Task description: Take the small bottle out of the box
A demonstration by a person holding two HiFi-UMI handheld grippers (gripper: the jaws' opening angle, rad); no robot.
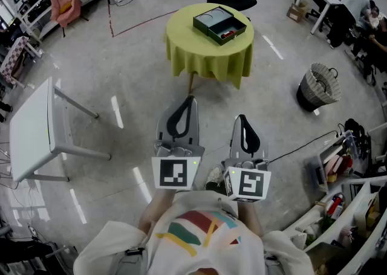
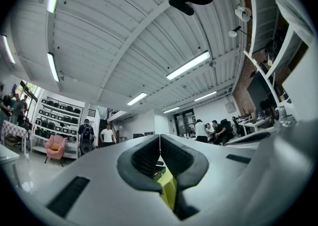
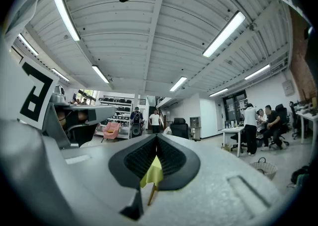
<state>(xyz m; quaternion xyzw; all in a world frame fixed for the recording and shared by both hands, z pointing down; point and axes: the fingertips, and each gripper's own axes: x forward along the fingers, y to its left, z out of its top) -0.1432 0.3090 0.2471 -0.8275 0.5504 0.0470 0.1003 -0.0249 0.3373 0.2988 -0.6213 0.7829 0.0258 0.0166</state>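
Head view: a round surface draped in a yellow-green cloth [image 1: 208, 56] stands on the concrete floor, and a dark green box [image 1: 221, 24] lies open on top of it. A small red thing [image 1: 226, 35] sits inside the box, too small to tell more. The left tongs [image 1: 190, 100] and right tongs [image 1: 240, 118] are side by side close to the person's body, well apart from the surface and pointing toward it. Left gripper view shows those tongs [image 2: 159, 138] pressed together with nothing between them; right gripper view shows the same of its tongs [image 3: 157, 138]. A woven basket [image 1: 318, 86] stands to the right.
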